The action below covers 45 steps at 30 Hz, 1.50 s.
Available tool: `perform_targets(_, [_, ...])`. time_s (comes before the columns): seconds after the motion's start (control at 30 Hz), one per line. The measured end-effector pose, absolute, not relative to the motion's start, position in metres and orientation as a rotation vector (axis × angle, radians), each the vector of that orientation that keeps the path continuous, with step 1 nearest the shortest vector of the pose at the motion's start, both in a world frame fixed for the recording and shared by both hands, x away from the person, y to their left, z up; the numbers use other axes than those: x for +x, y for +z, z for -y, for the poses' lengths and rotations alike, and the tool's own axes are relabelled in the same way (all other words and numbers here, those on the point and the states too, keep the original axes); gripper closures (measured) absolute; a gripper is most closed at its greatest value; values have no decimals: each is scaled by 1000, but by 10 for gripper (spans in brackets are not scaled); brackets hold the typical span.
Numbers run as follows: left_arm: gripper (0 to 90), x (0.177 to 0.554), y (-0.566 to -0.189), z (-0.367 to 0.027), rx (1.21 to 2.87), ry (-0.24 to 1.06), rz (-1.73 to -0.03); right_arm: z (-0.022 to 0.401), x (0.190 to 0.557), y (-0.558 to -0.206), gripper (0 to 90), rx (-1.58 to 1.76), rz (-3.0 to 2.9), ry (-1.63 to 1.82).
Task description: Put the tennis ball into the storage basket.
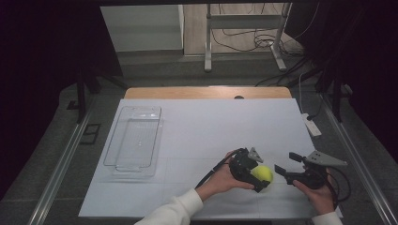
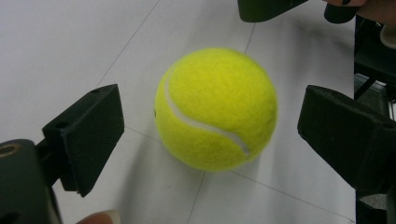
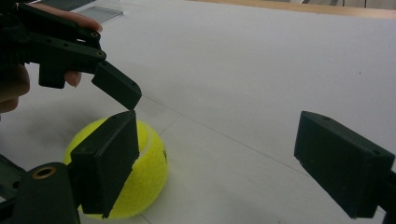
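A yellow tennis ball (image 1: 263, 173) rests on the white table sheet (image 1: 211, 126), near the front right. My left gripper (image 1: 259, 175) straddles it, held by a hand in a white sleeve. In the left gripper view the ball (image 2: 215, 108) sits between the two black jaws with a gap on each side, so the left gripper (image 2: 215, 128) is open. Just right of the ball, my right gripper (image 1: 287, 163) is open and points toward it. In the right gripper view the ball (image 3: 150, 170) lies partly behind the left jaw, nothing sits inside the right gripper (image 3: 229, 163), and a left-gripper finger (image 3: 116, 86) hangs above the ball.
A clear plastic tray (image 1: 133, 140), with nothing in it, stands on the left part of the sheet. A white power strip (image 1: 312, 125) lies off the sheet's right edge. The wooden table edge (image 1: 206, 92) runs along the back.
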<state>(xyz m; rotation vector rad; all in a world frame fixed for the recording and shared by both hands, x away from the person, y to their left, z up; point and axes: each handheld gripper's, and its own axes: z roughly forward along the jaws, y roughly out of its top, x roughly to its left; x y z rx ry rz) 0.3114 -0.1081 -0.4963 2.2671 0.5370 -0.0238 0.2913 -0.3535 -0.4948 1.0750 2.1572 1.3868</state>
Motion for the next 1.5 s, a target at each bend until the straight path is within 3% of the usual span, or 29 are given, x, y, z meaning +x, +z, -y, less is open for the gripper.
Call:
perform_targets(0.93, [95,313,-499,126,2296,-46,-529,355,291,-495,143,1077,-2152,1385])
perform_targets(1.23, [256,312,-499,124,2292,-21,-538,355,291,-495,142,1079,-2153,1384])
perform_targets(1.5, [276,313,-498,123,2292,-26,-532,355,291,-495,142,1078,-2153,1384])
